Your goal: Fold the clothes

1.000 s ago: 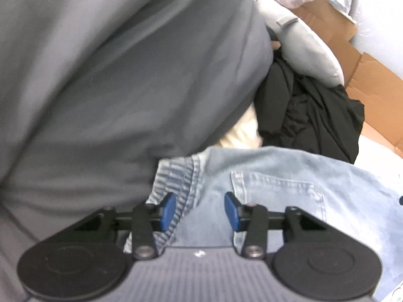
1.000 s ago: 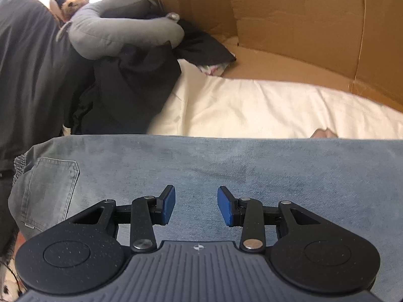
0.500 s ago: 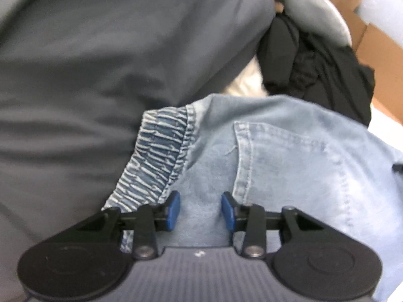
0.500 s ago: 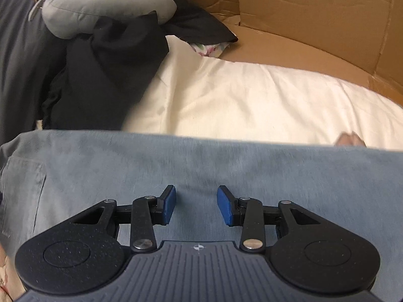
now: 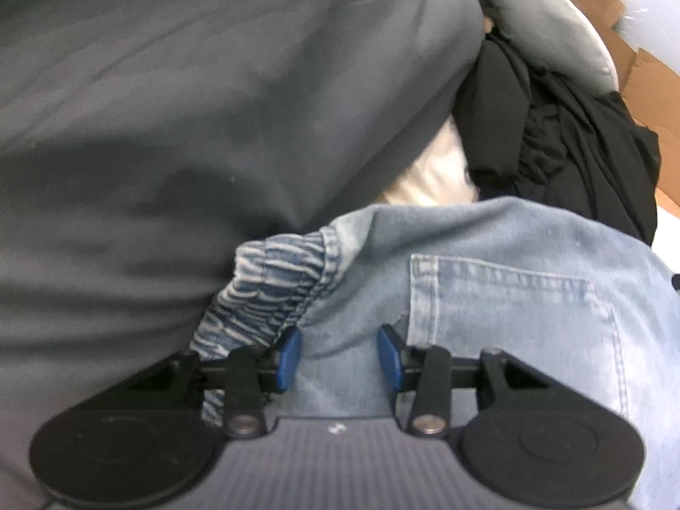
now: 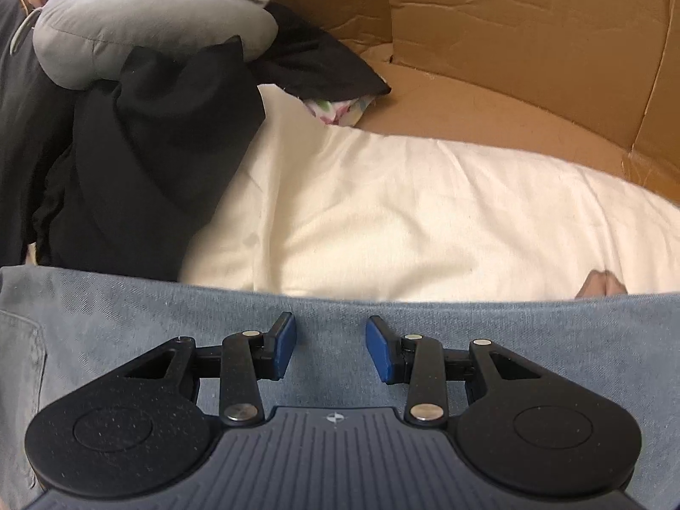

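Closest to the left camera is the left gripper [image 5: 339, 355]. Its two blue pads [image 5: 288, 357] stand a little apart with light blue cloth showing between them. It is hard to tell if the pads squeeze that cloth or just sit over it, so I cannot say if this one is grasping or let go. The cloth is a pair of jeans [image 5: 488, 297]. They are pale blue and soft looking. A square back pocket [image 5: 514, 310] with neat stitching sits just right of the pads. A bunchy stretchy waistband [image 5: 272, 289] with dark and light stripes sits just left of them and touches the left pad. The gripper tilts down onto the jeans.

The right gripper [image 6: 330, 350] is also tilted down over the jeans [image 6: 531, 331], on a smooth, flat part. Its pads [image 6: 284, 346] are apart too, with denim seen between them, and I cannot tell if they pinch it.

The jeans lie spread across a cream sheet [image 6: 403, 212]. Past the far edge of the jeans a bit of a hand [image 6: 603, 282] peeks up.

Behind the jeans, a big grey cloth [image 5: 191, 106] fills the left. Farther back is a heap of black clothes [image 6: 157, 148], a grey neck pillow [image 6: 140, 29] on top, and then brown cardboard [image 6: 531, 42].
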The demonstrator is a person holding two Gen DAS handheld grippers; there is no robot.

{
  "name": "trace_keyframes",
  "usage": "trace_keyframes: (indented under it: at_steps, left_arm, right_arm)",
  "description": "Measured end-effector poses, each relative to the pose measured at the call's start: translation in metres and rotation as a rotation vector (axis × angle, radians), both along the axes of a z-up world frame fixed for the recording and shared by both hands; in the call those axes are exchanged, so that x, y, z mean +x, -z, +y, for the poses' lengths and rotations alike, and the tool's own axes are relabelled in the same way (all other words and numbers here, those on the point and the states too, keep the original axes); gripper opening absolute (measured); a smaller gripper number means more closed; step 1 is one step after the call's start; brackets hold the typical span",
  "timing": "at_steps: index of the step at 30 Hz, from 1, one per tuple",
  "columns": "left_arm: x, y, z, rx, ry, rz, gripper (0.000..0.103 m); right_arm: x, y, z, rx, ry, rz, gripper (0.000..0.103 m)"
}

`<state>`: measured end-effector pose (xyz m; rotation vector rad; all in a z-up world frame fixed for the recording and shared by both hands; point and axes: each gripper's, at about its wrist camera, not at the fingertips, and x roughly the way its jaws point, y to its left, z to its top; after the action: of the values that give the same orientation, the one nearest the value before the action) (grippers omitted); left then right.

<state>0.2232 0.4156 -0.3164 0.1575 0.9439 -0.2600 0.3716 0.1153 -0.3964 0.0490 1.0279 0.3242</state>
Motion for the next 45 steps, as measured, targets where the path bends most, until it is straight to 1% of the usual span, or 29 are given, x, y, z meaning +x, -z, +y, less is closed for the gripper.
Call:
trace_keyframes:
  at_steps: [4, 7, 10, 11, 13, 15, 18, 21, 23, 25, 27, 30, 33, 36, 39, 41, 42, 43, 45]
  left_arm:
    - [0.001, -0.005, -0.001, 0.000, 0.008, -0.012, 0.041]
    - [0.010, -0.005, -0.002, -0.020, 0.013, -0.010, 0.041]
    - [0.024, -0.007, -0.005, -0.033, 0.020, -0.010, 0.040]
    - [0.028, -0.007, -0.008, -0.033, 0.021, -0.007, 0.038]
    - [0.037, -0.007, -0.013, -0.020, 0.020, 0.014, 0.038]
    - [0.046, -0.005, -0.018, -0.003, 0.022, 0.039, 0.038]
    - [0.052, -0.003, -0.021, 0.013, 0.053, 0.045, 0.038]
    - [0.052, -0.008, -0.025, 0.041, 0.072, 0.053, 0.037]
    - [0.046, -0.017, -0.028, 0.059, 0.093, 0.058, 0.037]
    - [0.036, -0.029, -0.028, 0.069, 0.114, 0.052, 0.037]
    - [0.023, -0.041, -0.026, 0.068, 0.117, 0.042, 0.047]
    - [0.002, -0.055, -0.021, 0.052, 0.129, 0.045, 0.048]
    - [-0.016, -0.057, -0.016, 0.033, 0.127, 0.063, 0.048]
    - [-0.037, -0.051, -0.012, 0.036, 0.117, 0.074, 0.048]
    - [-0.045, -0.050, -0.005, 0.034, 0.107, 0.086, 0.047]
    - [-0.048, -0.051, 0.000, 0.033, 0.096, 0.094, 0.047]
    - [-0.048, -0.050, 0.001, 0.030, 0.085, 0.100, 0.046]
    - [-0.049, -0.049, 0.002, 0.025, 0.076, 0.105, 0.045]
    - [-0.053, -0.050, 0.005, 0.022, 0.071, 0.100, 0.044]
  right_arm:
    - [0.007, 0.003, 0.000, 0.014, -0.008, -0.020, 0.043]
    - [0.020, 0.006, -0.001, 0.041, 0.021, 0.009, 0.042]
    - [0.015, -0.004, -0.003, 0.058, 0.051, -0.005, 0.042]
    - [0.006, -0.011, -0.006, 0.067, 0.064, -0.020, 0.043]
    - [-0.010, -0.024, -0.011, 0.087, 0.091, -0.047, 0.043]
    - [-0.033, -0.036, -0.022, 0.138, 0.123, -0.044, 0.043]
    - [-0.077, -0.046, -0.038, 0.164, 0.151, -0.052, 0.043]
    - [-0.118, -0.042, -0.053, 0.155, 0.152, -0.037, 0.043]
    - [-0.139, -0.039, -0.062, 0.112, 0.146, -0.033, 0.043]
    - [-0.153, -0.036, -0.070, 0.098, 0.139, -0.023, 0.043]
    - [-0.166, -0.033, -0.078, 0.085, 0.132, -0.012, 0.043]
    - [-0.171, -0.025, -0.086, 0.084, 0.126, 0.023, 0.043]
    - [-0.174, -0.021, -0.093, 0.076, 0.131, 0.046, 0.043]
    - [-0.175, -0.020, -0.098, 0.077, 0.121, 0.058, 0.043]
    - [-0.175, -0.020, -0.104, 0.085, 0.110, 0.069, 0.044]
    - [-0.174, -0.022, -0.106, 0.091, 0.098, 0.065, 0.045]
    - [-0.173, -0.023, -0.107, 0.083, 0.089, 0.059, 0.048]
    - [-0.173, -0.022, -0.107, 0.073, 0.082, 0.056, 0.054]
    - [-0.172, -0.021, -0.108, 0.054, 0.070, 0.054, 0.060]
